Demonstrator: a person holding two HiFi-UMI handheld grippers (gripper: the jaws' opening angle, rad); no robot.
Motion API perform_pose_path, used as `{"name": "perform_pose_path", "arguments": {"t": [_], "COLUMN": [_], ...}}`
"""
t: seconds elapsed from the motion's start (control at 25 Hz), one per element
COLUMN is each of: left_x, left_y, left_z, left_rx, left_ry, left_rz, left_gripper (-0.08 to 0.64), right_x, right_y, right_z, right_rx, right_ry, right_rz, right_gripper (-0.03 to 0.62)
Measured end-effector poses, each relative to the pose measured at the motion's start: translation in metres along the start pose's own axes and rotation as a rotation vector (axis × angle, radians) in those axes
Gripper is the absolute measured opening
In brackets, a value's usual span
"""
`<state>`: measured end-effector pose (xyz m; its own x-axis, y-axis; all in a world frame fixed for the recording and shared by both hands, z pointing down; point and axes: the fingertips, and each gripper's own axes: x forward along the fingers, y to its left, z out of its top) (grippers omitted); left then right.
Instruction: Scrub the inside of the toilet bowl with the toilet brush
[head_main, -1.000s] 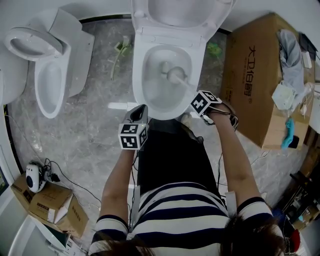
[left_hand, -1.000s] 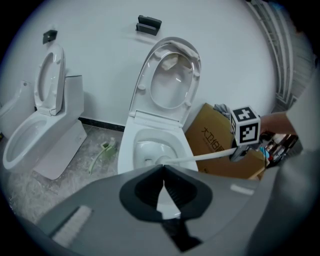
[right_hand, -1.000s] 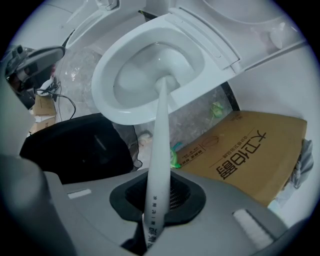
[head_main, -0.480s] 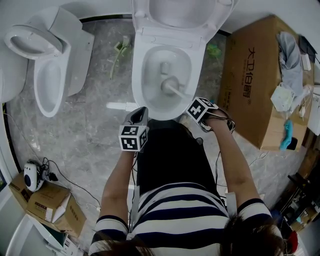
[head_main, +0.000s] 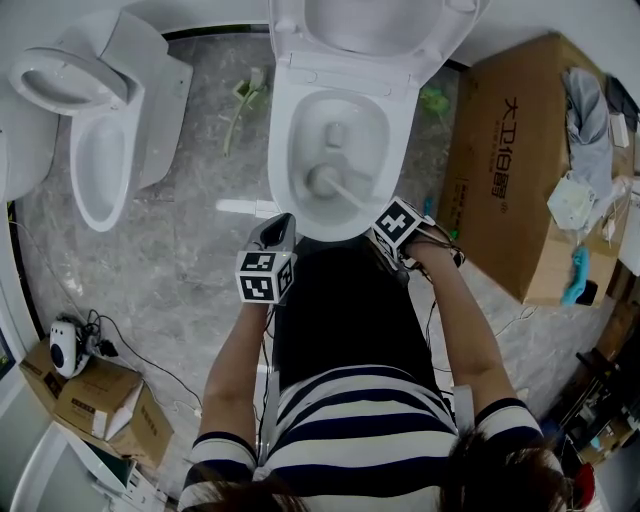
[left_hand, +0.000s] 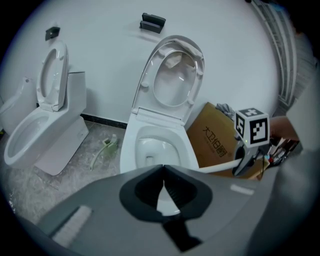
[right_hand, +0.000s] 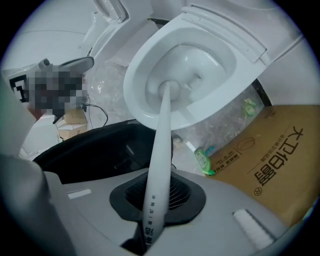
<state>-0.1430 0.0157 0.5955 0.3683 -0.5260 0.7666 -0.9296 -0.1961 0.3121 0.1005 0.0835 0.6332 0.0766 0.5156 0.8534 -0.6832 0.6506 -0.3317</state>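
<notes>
Over on the right of the head view, the big cardboard box (head_main: 505, 150) carries bold black characters down its top face: 大卫伯爵. The same print shows right of centre in the left gripper view, and again at lower right in the right gripper view, turned sideways, with a circled R beside it. Small dark lettering runs along the toilet brush (right_hand: 151, 200) handle, too fine to read.

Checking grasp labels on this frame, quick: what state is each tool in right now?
Left tool: closed, empty.
Right tool: closed on the toilet brush handle, brush head inside the toilet bowl.
</notes>
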Motion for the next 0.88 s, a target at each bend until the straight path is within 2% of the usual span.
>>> {"name": "perform_pose_path", "arguments": {"t": [0.32,0.88], "left_x": [0.004,0.003], "left_y": [0.0,0.01], "left_z": [0.005,0.007], "left_rx": [-0.001,0.01], "left_ry": [0.002,0.0], "left_rz": [-0.004,0.004], "left_gripper": [0.0,0.0], "right_x": [-0.001,-0.009], "right_y": [0.008,-0.016], "right_z": [0.027,0.069], "right_rx": [0.018,0.073], "right_ry": [-0.084,-0.209], "right_rz": [0.056,0.009], "right_gripper": [0.032,0.032]}}
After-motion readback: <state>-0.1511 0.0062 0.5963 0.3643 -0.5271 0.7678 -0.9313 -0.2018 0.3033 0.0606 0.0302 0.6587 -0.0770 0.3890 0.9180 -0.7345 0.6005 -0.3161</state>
